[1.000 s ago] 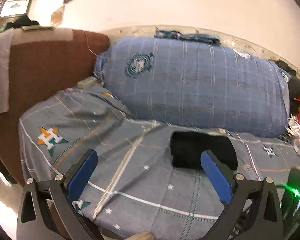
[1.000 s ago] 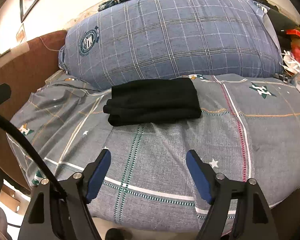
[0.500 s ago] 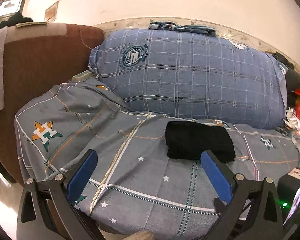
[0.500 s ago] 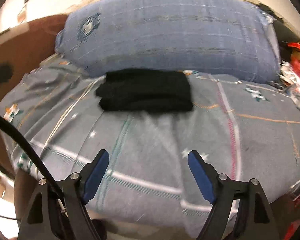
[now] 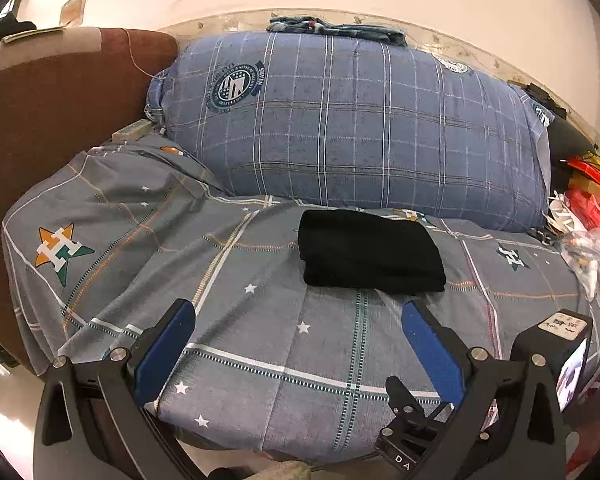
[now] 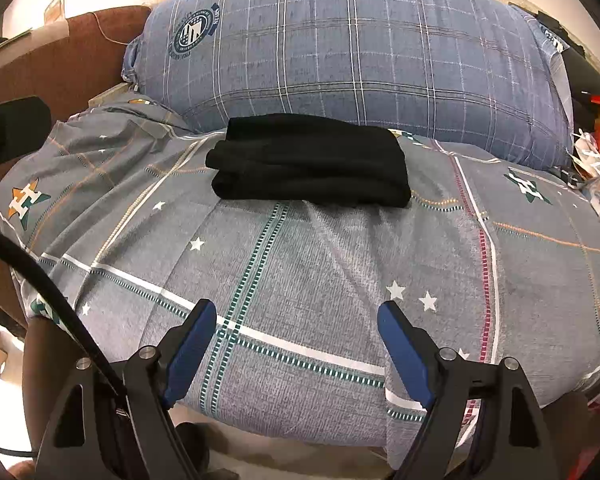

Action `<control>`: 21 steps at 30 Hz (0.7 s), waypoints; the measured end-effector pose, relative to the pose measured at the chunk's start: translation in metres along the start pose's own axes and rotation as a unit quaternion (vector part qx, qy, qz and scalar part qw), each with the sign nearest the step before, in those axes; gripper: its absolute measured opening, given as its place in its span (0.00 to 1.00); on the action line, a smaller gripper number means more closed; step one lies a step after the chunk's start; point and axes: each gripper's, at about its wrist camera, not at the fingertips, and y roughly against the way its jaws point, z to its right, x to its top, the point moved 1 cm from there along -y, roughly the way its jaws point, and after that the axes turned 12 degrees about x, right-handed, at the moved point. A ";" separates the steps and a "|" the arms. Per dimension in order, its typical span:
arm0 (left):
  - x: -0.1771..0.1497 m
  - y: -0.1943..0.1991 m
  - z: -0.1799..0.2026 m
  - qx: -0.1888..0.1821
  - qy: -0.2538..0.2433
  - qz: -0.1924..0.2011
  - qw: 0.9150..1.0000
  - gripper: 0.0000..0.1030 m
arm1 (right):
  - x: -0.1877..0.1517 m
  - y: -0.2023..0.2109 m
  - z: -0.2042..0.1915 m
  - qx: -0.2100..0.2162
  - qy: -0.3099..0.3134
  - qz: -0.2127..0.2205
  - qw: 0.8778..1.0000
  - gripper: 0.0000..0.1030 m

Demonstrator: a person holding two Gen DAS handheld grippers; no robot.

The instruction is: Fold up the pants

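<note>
A bed with a grey star-patterned cover (image 5: 260, 320) and a big blue plaid pillow (image 5: 352, 132) at the back. Black pants (image 5: 370, 258), folded into a compact stack, lie just before the pillow. Left gripper (image 5: 296, 320) and right gripper (image 6: 296, 320) hover at the near edge, jaws wide apart, empty. Red clutter at right is cut off.

Grey-sheeted bed (image 5: 260, 344) under folded black pants (image 5: 370, 258) and blue plaid pillow (image 5: 360, 120)
</note>
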 end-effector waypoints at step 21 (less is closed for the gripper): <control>-0.006 -0.016 -0.001 -0.016 -0.002 -0.035 0.999 1.00 | -0.006 -0.015 0.007 0.000 -0.020 -0.034 0.999 0.85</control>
